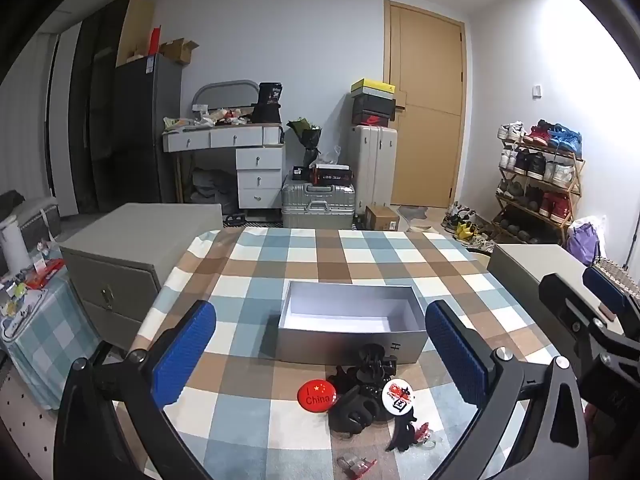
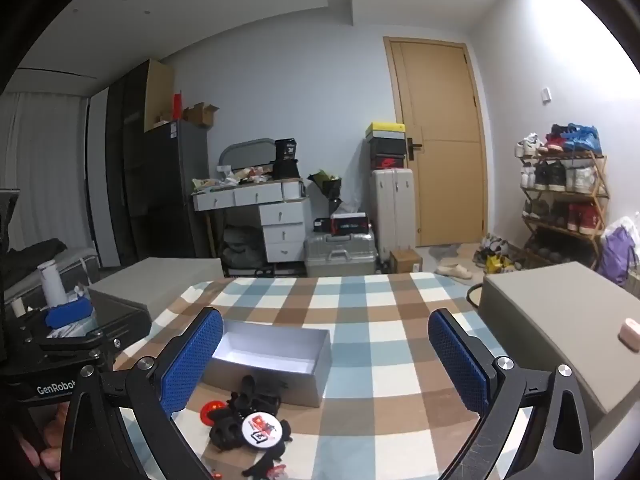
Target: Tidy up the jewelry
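Hovering above a table [image 1: 256, 264] covered in a blue, brown and white checked cloth, the left gripper [image 1: 320, 356] is standing with its blue-padded fingers [image 1: 182, 354] spread wide apart and nothing between them. The right gripper [image 2: 326, 360] is likewise standing fully apart over the same table, its blue pads [image 2: 460, 360] gripping nothing, and it is also showing at the right edge of the left wrist view. An open grey box [image 1: 352, 326] is sitting near the middle of the table, its pale interior showing no contents. Lying just in front of the box, on the near side, is a small heap of accessories: a pile of black hair clips [image 1: 366, 384], with the topmost clip sitting against the box's front wall. A red round badge [image 1: 318, 395] reading "China" is resting at the left of the pile, touching it, and a white round badge [image 1: 399, 396] is resting on the pile's right side. Nearer the camera, a black clip and a small red piece are lying on the cloth; their exact kind cannot be told. In the right wrist view the same heap is appearing below and left of centre, beside the box [image 2: 276, 356]. A grey cabinet [image 1: 132, 256] is standing beside the table's left edge, and a shoe rack [image 1: 540, 184] is standing against the far right wall.
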A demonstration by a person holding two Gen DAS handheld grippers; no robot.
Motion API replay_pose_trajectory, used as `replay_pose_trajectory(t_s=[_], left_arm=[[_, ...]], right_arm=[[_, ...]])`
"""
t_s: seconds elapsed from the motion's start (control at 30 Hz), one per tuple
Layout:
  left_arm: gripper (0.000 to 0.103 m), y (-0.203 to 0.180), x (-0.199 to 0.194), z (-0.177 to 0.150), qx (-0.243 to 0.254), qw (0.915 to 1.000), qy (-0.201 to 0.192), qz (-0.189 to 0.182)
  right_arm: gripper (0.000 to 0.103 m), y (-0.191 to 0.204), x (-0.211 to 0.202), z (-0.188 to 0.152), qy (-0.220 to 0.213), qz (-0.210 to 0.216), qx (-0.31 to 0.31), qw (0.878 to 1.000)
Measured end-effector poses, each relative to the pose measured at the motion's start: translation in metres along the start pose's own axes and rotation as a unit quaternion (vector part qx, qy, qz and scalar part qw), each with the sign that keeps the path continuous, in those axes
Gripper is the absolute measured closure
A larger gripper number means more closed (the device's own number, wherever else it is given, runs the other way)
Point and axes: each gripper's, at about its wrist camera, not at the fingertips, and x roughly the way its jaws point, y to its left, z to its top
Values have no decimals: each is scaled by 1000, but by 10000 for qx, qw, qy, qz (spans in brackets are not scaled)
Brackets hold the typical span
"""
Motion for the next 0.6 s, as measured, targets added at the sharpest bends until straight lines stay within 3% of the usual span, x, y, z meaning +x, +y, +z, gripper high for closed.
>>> replay_pose_trajectory(t_s=[0.13,0.33,0.6], left_arm=[[1,3,0,0,-53,9999,-14,141],[1,3,2,-3,27,10000,80,47],[1,5,0,-2,25,10000,79,23]], right_arm=[[0,0,0,-2,-138,-20,-90,9999],[0,7,-6,10,-129,-7,-102,9999],[0,6,-12,0,-213,10,-206,9996]])
